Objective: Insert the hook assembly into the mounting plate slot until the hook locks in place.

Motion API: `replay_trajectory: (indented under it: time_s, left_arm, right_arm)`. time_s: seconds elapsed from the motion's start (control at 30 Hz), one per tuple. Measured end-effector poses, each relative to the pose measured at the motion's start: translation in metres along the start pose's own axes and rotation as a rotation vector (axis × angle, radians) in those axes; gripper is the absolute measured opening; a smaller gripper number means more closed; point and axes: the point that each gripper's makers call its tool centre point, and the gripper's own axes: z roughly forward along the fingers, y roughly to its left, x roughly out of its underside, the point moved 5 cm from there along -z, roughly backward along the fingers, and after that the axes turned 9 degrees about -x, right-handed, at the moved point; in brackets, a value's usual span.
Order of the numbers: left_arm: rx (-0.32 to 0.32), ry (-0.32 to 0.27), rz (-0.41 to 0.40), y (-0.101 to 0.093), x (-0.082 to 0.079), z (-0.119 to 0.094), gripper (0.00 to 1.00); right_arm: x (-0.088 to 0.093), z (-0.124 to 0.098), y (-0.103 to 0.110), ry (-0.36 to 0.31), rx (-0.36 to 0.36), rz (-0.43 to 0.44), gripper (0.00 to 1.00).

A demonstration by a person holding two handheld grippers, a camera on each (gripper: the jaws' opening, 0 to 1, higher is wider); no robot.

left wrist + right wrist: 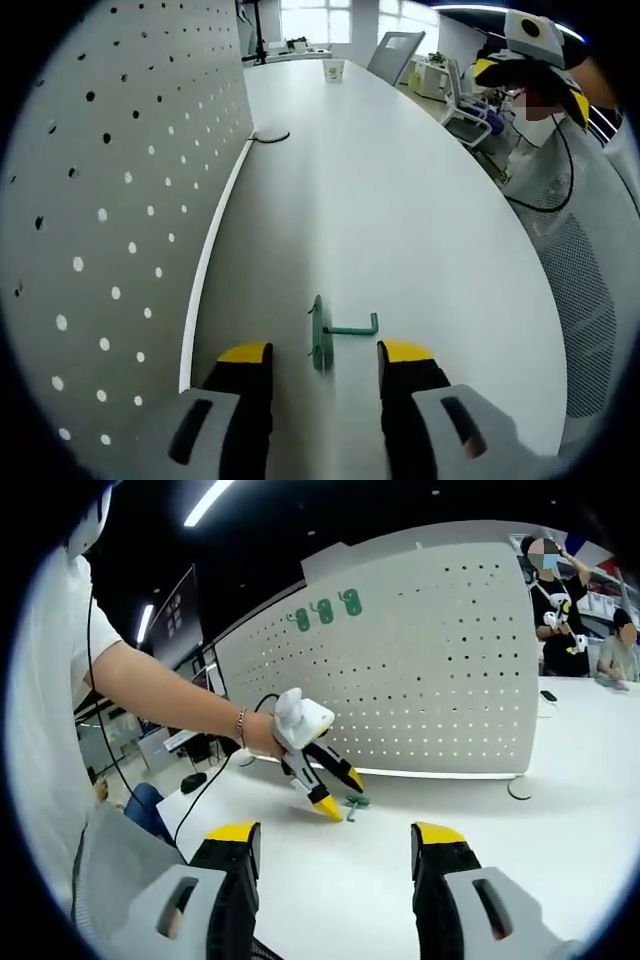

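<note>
Both grippers open — left gripper (pixel 325 362) straddling the green hook (pixel 338 333) lying loose on the table (pixel 400 200); a skewed pinch could flip it away from the pegboard (pixel 110 200).

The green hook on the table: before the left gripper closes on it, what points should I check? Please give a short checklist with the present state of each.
1. Green hook lies free on the white table: ok.
2. Hook sits between the left gripper jaws: ok; it stands just ahead of the yellow tips.
3. Left gripper jaws are open wide enough for the hook's plate: ok.
4. Right gripper is open and holds nothing: ok.
5. Pegboard stands upright on the table, with three green pieces near its top: ok.
6. Which slot on the pegboard takes the hook: cannot tell.
</note>
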Motion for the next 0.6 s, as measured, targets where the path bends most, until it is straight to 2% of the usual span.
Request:
replay_trajectory:
  time_s: [0.2,0.6]
  left_arm:
    - [-0.029,-0.015,-0.040,0.0041,0.0012,-0.0011,0.31]
    - [-0.053,-0.024,-0.060,0.0041,0.0026,-0.0021,0.05]
  right_arm:
    - [0.0003,-0.0012,-0.0016,-0.008,0.011,0.010,0.58]
    - [0.0002,-0.0014,-0.0029,-0.003,0.015,0.002,0.57]
